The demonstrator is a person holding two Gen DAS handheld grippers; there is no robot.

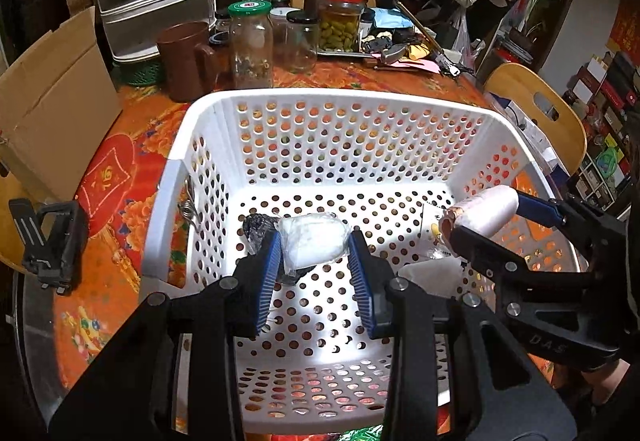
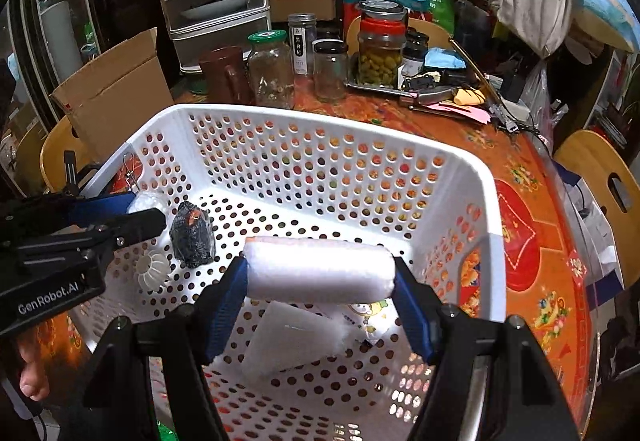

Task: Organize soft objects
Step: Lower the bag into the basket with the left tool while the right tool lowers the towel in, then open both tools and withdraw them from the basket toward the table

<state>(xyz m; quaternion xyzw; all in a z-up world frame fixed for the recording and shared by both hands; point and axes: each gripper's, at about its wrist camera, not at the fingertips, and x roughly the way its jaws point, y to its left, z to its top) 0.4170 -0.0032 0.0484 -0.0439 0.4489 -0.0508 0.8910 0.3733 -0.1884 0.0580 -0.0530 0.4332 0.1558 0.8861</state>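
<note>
While both grippers hang over the white basket (image 1: 200,145) mid-frame, the left gripper (image 1: 316,247) is clamped on a clear-wrapped white bundle (image 1: 312,241) and the right gripper (image 2: 320,277) on a white roll (image 2: 320,271); a black bundle (image 2: 192,237) lies lower left inside

Both wrist views close, angled down — sharing the white basket (image 1: 320,101), left and right.

The basket (image 1: 404,97) is white, dotted all over with round holes. The bench (image 2: 516,177) wears an orange-red floral cloth. The fingers (image 1: 267,273) are blue on black arms. The foam roll (image 2: 320,275) is white, the bundle (image 2: 192,237) black.
</note>
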